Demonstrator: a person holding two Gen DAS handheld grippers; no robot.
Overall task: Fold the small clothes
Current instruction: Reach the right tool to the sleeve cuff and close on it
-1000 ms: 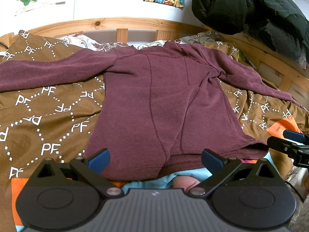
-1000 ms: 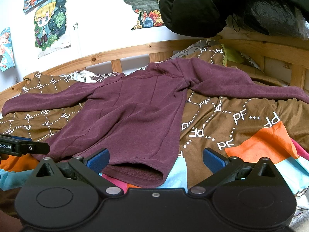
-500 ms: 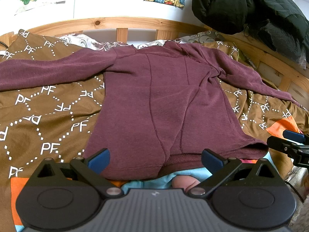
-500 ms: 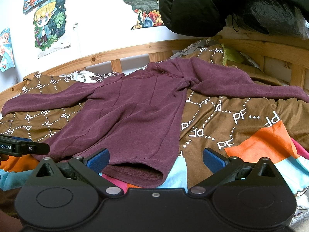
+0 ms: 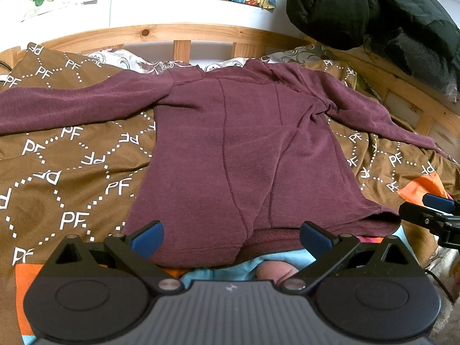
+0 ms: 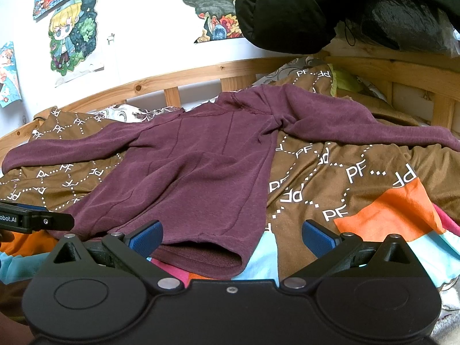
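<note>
A maroon long-sleeved top lies spread flat on the bed, both sleeves stretched out sideways and its hem toward me. My left gripper hovers open over the hem's middle, with nothing between its blue pads. My right gripper is open too, above the hem's right corner. In the left wrist view the right gripper shows as a black tip at the right edge. The left gripper's tip reaches into the right wrist view at the left edge.
A brown patterned blanket with orange, blue and pink patches covers the bed. A wooden headboard and side rail border it. A black puffy jacket hangs at the upper right. A fingertip shows under the left gripper.
</note>
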